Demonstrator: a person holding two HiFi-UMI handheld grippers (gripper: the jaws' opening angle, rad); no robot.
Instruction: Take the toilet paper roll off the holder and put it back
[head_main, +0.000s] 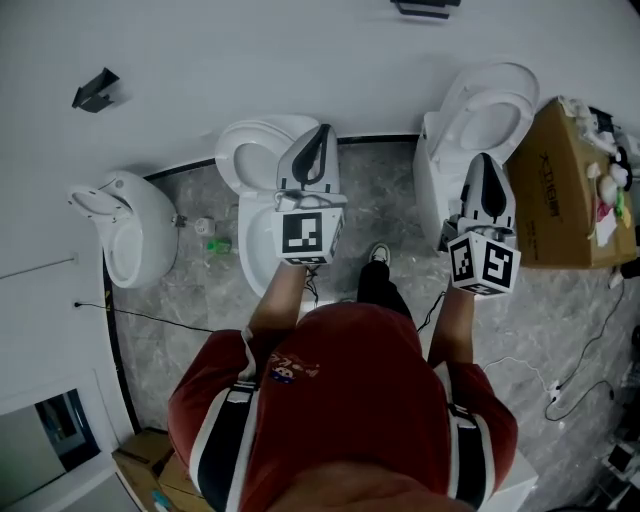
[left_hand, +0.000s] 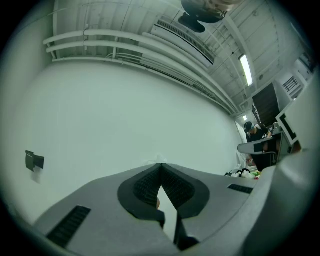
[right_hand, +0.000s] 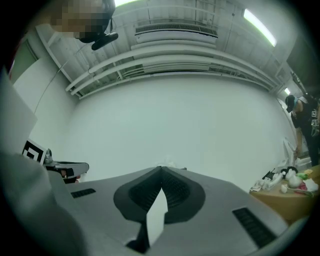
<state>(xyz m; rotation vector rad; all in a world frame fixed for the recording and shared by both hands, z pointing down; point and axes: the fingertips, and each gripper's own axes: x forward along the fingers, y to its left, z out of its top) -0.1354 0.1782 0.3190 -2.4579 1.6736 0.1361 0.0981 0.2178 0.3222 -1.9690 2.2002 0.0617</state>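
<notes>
Cardboard box (head_main: 560, 195) holds white and green clutter (1 toilet (head_main: 482, 122) beside it).

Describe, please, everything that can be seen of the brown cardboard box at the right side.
The cardboard box is brown, with faint dark print on its broad side. It stands on the grey, stone-like floor at the right edge of the head view, close beside a white toilet; whether the two touch cannot be told. Its top is open, and small white, pink and green things fill it.
</notes>
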